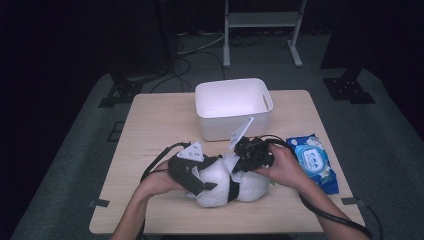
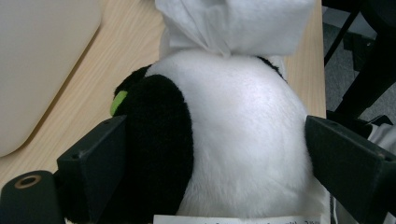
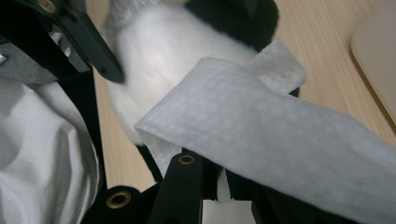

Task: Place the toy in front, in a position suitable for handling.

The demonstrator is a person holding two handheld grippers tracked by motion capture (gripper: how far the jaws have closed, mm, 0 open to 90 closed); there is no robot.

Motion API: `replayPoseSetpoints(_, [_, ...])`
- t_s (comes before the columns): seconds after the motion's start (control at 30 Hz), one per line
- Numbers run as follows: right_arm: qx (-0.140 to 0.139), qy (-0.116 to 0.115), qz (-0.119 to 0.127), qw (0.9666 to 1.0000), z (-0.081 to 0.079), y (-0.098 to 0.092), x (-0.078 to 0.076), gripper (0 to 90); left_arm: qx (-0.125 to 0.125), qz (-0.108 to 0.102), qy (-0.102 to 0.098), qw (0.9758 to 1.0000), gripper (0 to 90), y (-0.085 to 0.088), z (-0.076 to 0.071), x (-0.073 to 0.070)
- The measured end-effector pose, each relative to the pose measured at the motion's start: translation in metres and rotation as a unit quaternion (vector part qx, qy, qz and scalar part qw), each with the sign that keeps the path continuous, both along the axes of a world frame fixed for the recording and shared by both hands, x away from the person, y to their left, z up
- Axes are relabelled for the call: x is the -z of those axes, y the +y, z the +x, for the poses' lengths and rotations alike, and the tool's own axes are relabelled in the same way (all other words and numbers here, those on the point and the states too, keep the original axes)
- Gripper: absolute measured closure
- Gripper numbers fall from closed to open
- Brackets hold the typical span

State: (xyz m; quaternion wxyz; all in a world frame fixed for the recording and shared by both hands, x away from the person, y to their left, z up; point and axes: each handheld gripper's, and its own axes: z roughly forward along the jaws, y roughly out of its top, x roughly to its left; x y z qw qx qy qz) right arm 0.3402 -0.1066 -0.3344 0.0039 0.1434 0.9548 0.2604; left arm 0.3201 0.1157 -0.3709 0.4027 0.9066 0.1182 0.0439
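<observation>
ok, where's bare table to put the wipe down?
Free: left side of the table, beside the bin; the strip along the near edge; the far right corner behind the wipes pack. Crowded: centre, around the plush, and both hand-held grippers.

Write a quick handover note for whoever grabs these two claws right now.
Left claw: jaws wide around the black-and-white plush panda toy, steadying it on the wooden table.
Right claw: shut on a white wet wipe, pressed against the panda.
White plastic bin sits behind; blue wipes packet to the right.
Done: wipe in hand, on the toy.
Left, probably: finish wiping.
</observation>
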Motion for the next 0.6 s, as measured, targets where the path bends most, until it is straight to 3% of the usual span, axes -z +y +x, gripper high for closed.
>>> replayPoseSetpoints(0.07, [0.009,0.000,-0.006,0.9999,0.003,-0.007,0.003,83.8,0.001,0.001,-0.002,1.0000,8.5,0.000,0.000,0.000])
replayPoseSetpoints(0.1, [0.016,0.011,0.003,0.9998,0.007,-0.016,0.004,83.8,0.000,-0.001,-0.002,1.0000,8.5,0.000,0.000,0.000])
replayPoseSetpoints(0.6, [0.060,0.013,0.018,0.9979,0.012,-0.051,0.001,83.7,-0.001,-0.007,-0.002,1.0000,8.6,0.000,-0.001,0.002])
